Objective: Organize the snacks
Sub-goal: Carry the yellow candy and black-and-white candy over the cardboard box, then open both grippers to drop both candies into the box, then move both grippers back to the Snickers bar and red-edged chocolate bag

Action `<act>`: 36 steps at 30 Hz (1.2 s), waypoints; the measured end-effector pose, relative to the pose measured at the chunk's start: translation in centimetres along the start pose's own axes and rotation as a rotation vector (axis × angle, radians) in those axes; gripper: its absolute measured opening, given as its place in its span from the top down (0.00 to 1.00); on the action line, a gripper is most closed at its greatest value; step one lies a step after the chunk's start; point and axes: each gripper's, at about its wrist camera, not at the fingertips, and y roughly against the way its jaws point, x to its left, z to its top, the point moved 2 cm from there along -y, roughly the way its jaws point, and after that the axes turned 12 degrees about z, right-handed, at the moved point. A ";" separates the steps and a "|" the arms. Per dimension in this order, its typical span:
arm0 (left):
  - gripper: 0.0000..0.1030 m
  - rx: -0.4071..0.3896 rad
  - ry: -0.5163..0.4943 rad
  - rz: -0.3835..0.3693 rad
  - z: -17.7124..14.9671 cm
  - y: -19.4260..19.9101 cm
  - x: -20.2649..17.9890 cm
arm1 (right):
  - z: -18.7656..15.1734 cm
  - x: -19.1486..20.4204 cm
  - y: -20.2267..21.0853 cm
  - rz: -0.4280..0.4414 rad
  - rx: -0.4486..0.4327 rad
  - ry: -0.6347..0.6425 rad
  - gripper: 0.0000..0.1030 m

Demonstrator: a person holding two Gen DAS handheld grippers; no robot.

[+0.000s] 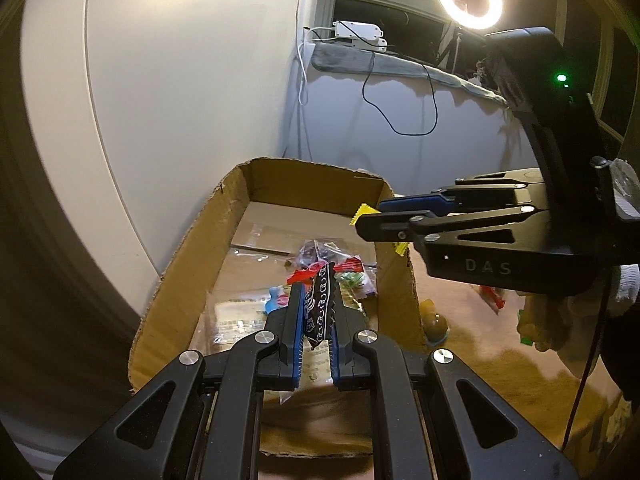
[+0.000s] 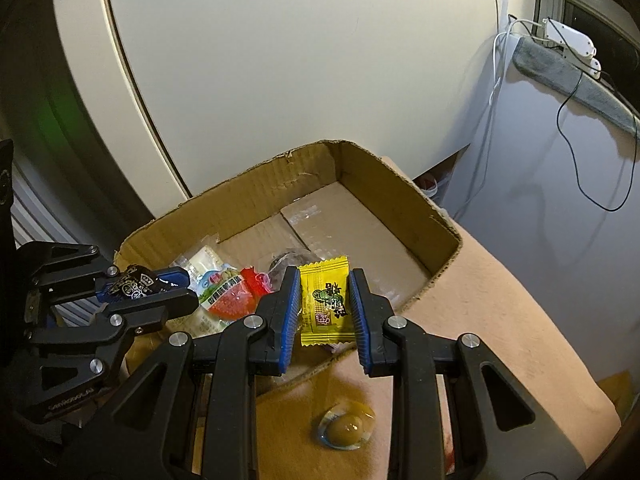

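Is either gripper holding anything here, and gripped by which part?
Left gripper pinches a black snack packet across its flat faces. Right gripper clamps a yellow candy packet by its two side edges.

box (image 2: 400, 216) far half free, snacks (image 2: 228, 296) near

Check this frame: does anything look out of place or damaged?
One jelly cup lies outside the cardboard box, on the tan cloth by its front wall. The box's rim is ragged and torn.
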 end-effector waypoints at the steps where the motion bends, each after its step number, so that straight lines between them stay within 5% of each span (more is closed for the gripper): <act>1: 0.92 0.000 0.000 0.001 0.0 0.0 0.0 | 0.0 0.0 -0.1 0.002 0.002 -0.001 0.75; 11: 0.86 -0.014 -0.010 0.017 0.1 0.3 0.2 | 0.6 0.1 -0.4 0.016 -0.004 -0.010 0.75; 12: 0.83 -0.015 -0.010 0.019 0.1 0.4 0.2 | 0.6 0.1 -0.3 0.016 -0.004 -0.011 0.73; 15: 0.74 -0.016 -0.012 0.026 0.1 0.4 0.2 | 0.7 0.1 -0.2 0.012 -0.012 -0.015 0.48; 18: 0.59 -0.017 -0.008 0.035 0.1 0.4 0.3 | 0.7 0.1 0.1 0.005 -0.024 -0.014 0.45; 22: 0.54 -0.026 -0.010 0.042 0.2 0.5 0.2 | 0.8 0.0 0.6 -0.010 -0.038 -0.018 0.29; 25: 0.47 -0.036 -0.012 0.051 0.2 0.6 0.1 | 0.8 0.0 1.0 -0.016 -0.043 -0.020 0.29; 36: 0.43 -0.059 -0.036 0.062 0.2 1.8 -1.1 | -0.1 -0.6 3.3 -0.050 -0.068 -0.045 0.20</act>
